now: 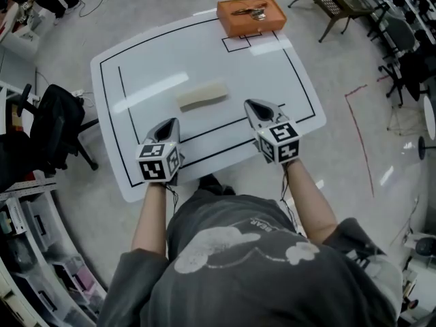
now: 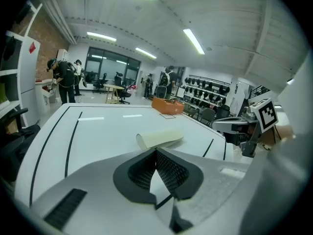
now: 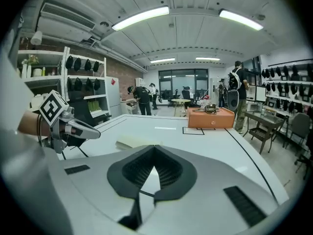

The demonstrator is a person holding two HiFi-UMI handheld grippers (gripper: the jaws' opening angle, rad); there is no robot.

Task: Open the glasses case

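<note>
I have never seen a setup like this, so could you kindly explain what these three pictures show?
There is no robot: a person holds a two-jaw tool in each hand. The top-down picture comes from a camera on the person's head; the other two come from cameras riding on each tool, looking along its jaws. The left tool and the right tool have their jaws together and hold nothing. On the white table a closed cream glasses case lies just beyond them. At the far edge sits an orange box with a small metal item on top.
</note>
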